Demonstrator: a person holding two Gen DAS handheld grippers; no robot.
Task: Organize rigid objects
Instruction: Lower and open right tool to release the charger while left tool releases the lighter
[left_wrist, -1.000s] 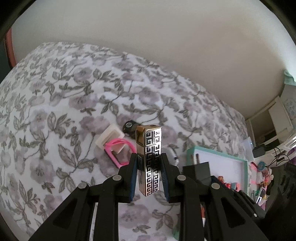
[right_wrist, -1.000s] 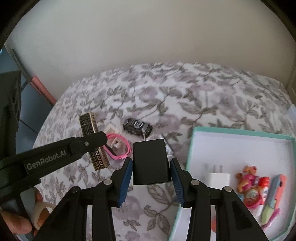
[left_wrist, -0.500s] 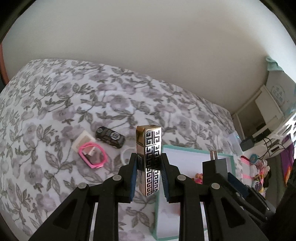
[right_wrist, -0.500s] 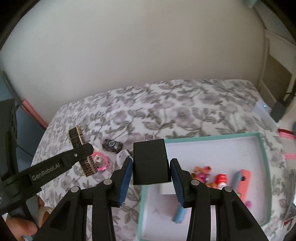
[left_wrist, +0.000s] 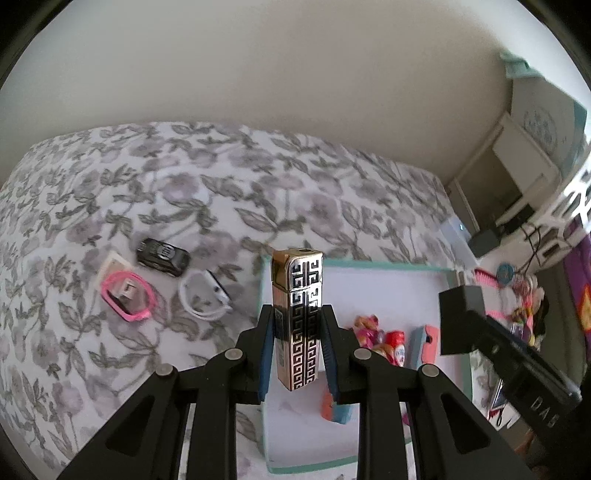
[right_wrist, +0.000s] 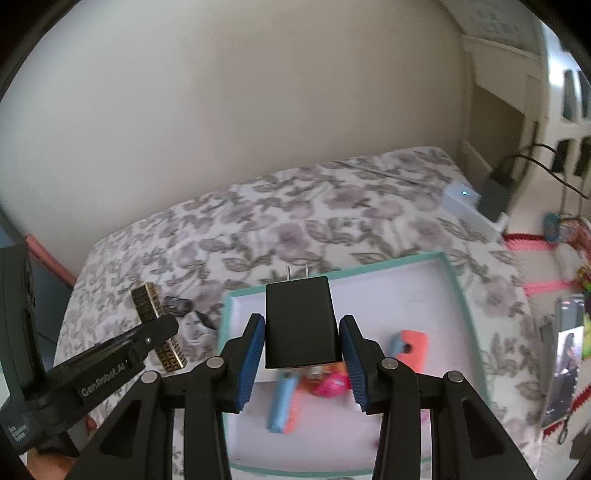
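Observation:
My left gripper (left_wrist: 297, 354) is shut on a gold lighter with a black key pattern (left_wrist: 297, 314), held upright above the left edge of the teal-rimmed white box (left_wrist: 388, 264). My right gripper (right_wrist: 301, 354) is shut on a black plug charger (right_wrist: 301, 325), prongs up, held over the box (right_wrist: 458, 288). The charger also shows in the left wrist view (left_wrist: 460, 319), the lighter in the right wrist view (right_wrist: 155, 325). Inside the box lie small toys (left_wrist: 384, 339), an orange case (right_wrist: 412, 345) and a blue-orange item (right_wrist: 284, 402).
On the floral bedspread (left_wrist: 221, 192) left of the box lie a black toy car (left_wrist: 162, 254), a pink band on a white block (left_wrist: 127, 291) and a white band (left_wrist: 203, 295). A wall stands behind. Cluttered shelves (left_wrist: 528, 206) are at the right.
Both grippers have moved right and up, from over the loose items on the bedspread to above the box, each still holding its object.

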